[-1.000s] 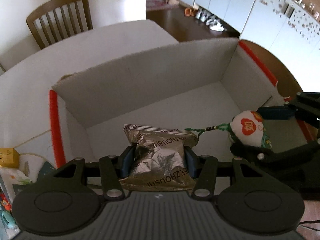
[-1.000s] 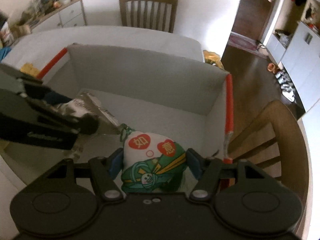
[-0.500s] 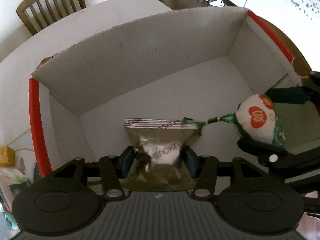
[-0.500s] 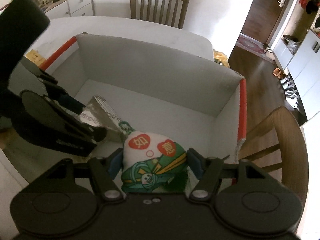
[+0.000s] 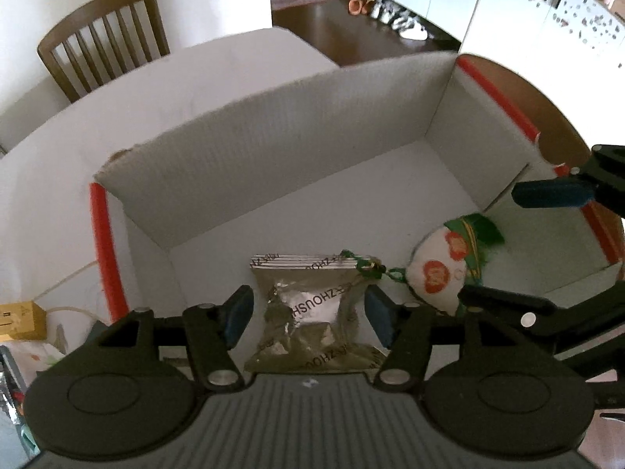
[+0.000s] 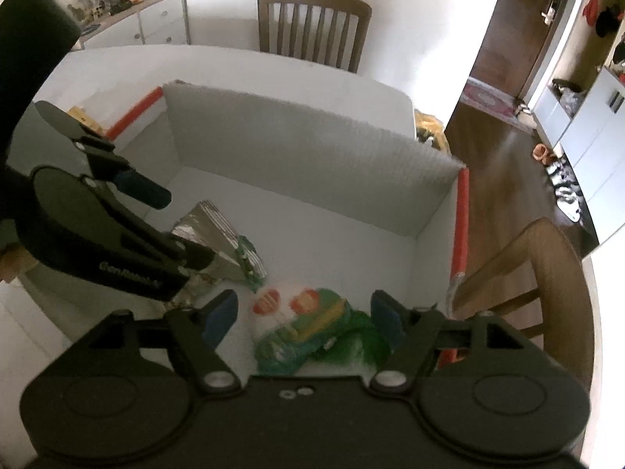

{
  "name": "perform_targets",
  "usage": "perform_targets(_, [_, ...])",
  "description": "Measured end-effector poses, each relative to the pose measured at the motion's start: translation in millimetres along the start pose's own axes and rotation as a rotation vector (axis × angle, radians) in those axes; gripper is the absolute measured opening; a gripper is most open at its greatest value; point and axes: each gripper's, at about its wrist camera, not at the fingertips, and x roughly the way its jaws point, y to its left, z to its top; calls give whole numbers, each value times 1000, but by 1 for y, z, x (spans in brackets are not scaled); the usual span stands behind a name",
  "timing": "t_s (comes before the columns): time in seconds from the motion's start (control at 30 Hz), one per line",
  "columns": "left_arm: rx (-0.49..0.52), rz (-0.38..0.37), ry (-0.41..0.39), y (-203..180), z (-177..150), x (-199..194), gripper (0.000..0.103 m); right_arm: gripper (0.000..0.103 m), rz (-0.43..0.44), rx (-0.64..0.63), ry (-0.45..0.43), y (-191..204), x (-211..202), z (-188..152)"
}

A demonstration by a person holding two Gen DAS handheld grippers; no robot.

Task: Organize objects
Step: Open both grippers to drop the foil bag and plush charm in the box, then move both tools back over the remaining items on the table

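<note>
Change since a second ago: both grippers were clamped on their loads over the box; now both have let go, and the two items lie on the box floor.
Left gripper (image 5: 308, 314): jaws spread, blue pads standing clear of the packet on either side, holding nothing.
Right gripper (image 6: 302, 312): jaws likewise apart, with a gap between each pad and the pouch; empty.
Foil packet (image 5: 312, 305): flat on the floor of the box near the front wall, printed side up, directly between the left fingers but not pinched.
Embroidered pouch (image 6: 300, 328): white and green with red roundels, lying on its side just to the right of the packet; blurred in the right wrist view.
Pouch cord (image 5: 371, 267): green knotted cord stretches across to the packet's top corner and rests on it.
Cardboard box (image 5: 273, 136): white inside, red tape on the corner edges, standing on the white table (image 5: 175, 82).
Step in hand: release, as I judge it; both items are delivered.
Next move: probably lift both grippers straight up and back, keeping the fingers wide so the left one does not snag the cord.
</note>
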Motion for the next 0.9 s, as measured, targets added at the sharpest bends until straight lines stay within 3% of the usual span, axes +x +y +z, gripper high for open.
perform_targets(0.13, [-23, -20, -52, 5, -15, -25, 62, 75, 10, 14, -34, 5, -15, 0])
perform_targets(0.43, [-89, -44, -187, 18, -2, -69, 62, 76, 50, 93, -132, 20, -56, -3])
perform_targets(0.7, [-132, -73, -346, 38, -39, -117, 62, 77, 79, 166, -233, 54, -88, -1])
perform_targets(0.9, [-150, -57, -409, 70, -74, -150, 62, 79, 93, 205, -286, 90, -101, 5])
